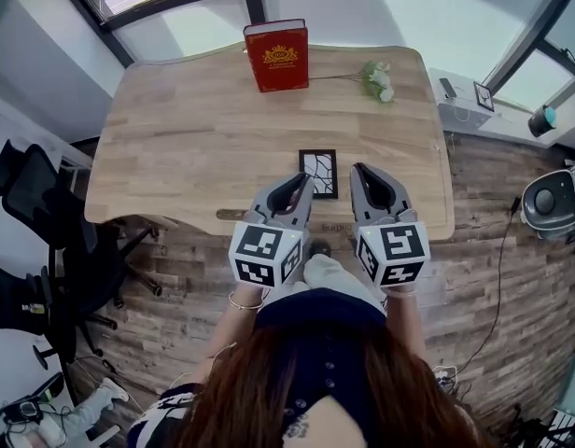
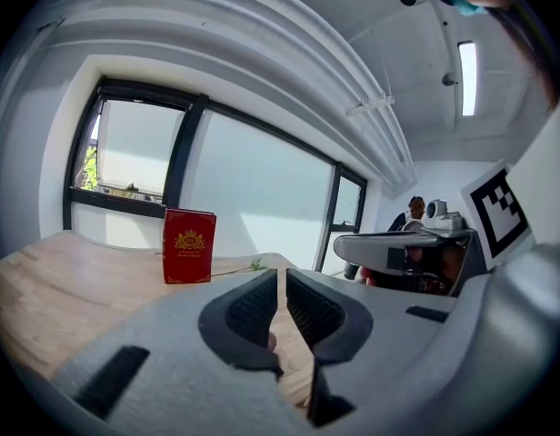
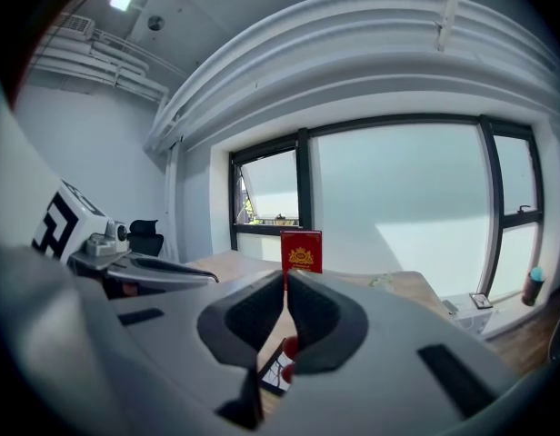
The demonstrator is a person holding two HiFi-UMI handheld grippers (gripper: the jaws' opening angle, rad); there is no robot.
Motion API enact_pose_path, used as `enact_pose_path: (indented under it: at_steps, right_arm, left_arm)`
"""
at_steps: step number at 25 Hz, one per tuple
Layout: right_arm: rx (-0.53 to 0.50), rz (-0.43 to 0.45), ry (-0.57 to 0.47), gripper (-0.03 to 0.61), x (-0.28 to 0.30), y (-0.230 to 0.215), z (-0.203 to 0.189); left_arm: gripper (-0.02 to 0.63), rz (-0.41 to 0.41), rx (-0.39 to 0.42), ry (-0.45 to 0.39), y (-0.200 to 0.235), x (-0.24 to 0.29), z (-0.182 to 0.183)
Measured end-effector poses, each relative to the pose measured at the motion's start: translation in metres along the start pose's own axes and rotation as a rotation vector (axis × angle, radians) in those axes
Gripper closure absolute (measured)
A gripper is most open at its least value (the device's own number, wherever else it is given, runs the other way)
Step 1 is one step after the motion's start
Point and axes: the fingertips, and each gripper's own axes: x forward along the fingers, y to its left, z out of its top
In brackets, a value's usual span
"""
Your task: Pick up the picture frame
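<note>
On my surface: red book upright at far edge, flower sprig lying just right; black chair left.

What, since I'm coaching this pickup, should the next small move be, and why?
Probably open the right tongs: they and the left tongs are shut, while the picture frame lies flat on the table between the two, not yet gripped.

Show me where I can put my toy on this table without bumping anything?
The left half of the table is bare, from its edge across to the red book and picture frame. A bare patch lies on the right, between the flower sprig and the right claw. The front middle is crowded: there the frame shows between the left claw and the right.
</note>
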Motion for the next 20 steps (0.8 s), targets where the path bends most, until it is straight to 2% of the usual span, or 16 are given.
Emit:
enact_pose_path:
  at_steps: [12, 20]
  right_arm:
    - [0.023, 0.026, 0.09, 0.551, 0.041, -0.018, -0.029]
    - [0.01, 0.083, 0.161, 0.549, 0.061, -0.021, -0.05]
  left_arm:
    - [0.566, -0.012, -0.015, 0.067, 0.019, 0.035, -0.02]
    - [0.566, -0.02, -0.03, 0.117, 0.029, 0.053, -0.037]
